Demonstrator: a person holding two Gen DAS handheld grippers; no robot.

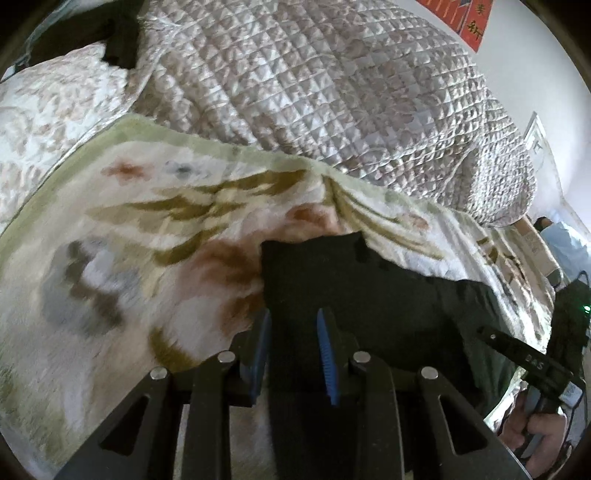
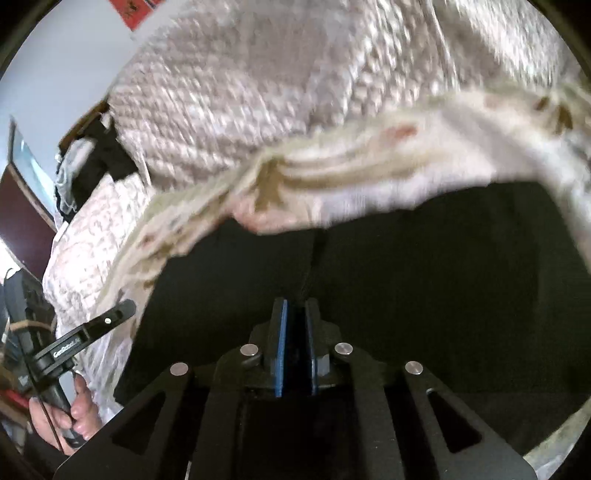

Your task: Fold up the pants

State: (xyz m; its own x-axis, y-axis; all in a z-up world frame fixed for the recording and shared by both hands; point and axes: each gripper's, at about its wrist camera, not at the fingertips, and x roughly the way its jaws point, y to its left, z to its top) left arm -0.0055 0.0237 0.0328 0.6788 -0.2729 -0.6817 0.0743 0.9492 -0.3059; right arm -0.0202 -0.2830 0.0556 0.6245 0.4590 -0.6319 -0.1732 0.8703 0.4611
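We see a bed spread with a floral blanket (image 1: 122,236), a silvery quilt (image 1: 325,96) heaped behind it, a pale wall (image 1: 524,74) with a red poster (image 1: 476,22) beyond, and a dark wooden frame (image 2: 22,206) at the side.

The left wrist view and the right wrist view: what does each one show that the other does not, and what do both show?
Only the left wrist view shows the left gripper open over the edge of the black pants, and a cardboard box at the far right. Only the right wrist view shows the right gripper shut on the pants and a dark red board at the left. Both show the floral blanket, the quilted bedspread and a red wall poster.
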